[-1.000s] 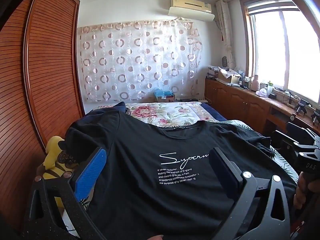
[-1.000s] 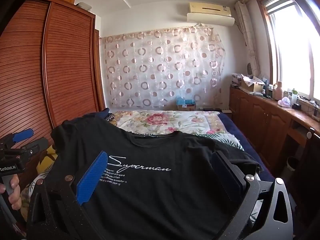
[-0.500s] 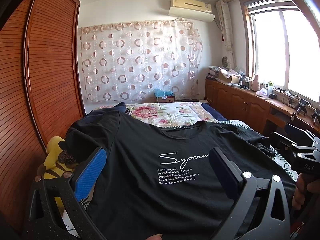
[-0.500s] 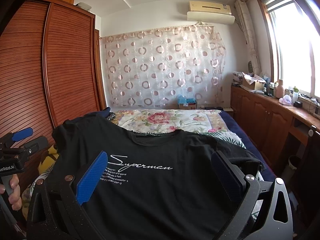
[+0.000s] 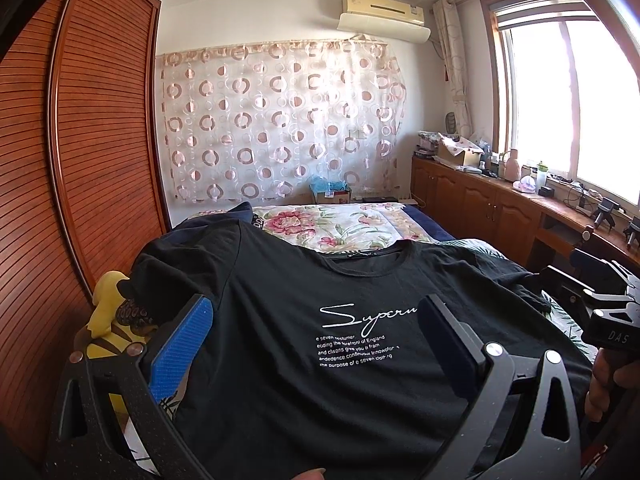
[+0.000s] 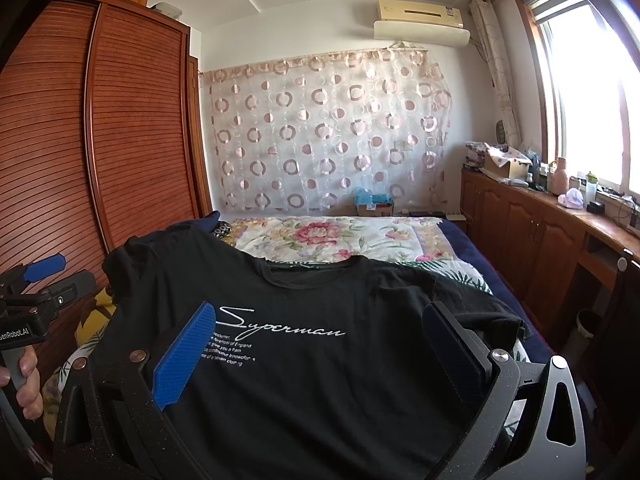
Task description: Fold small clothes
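Note:
A black T-shirt [image 5: 304, 292] with white "Superman" print lies spread face up on the bed, collar toward the far end; it also shows in the right wrist view [image 6: 320, 320]. My left gripper [image 5: 316, 324] is open and empty, held above the shirt's lower left part. My right gripper [image 6: 320, 332] is open and empty above the shirt's lower right part. Each gripper shows at the edge of the other's view: the right one [image 5: 612, 320] and the left one [image 6: 32, 292].
The bed [image 5: 340, 224] has a floral cover beyond the shirt. A yellow plush toy [image 5: 106, 312] lies at the bed's left side by the wooden wardrobe [image 5: 80, 160]. A wooden cabinet counter [image 6: 560, 220] with bottles runs along the right under the window.
Both views shifted very slightly; the shirt and both open grippers stay essentially as they were.

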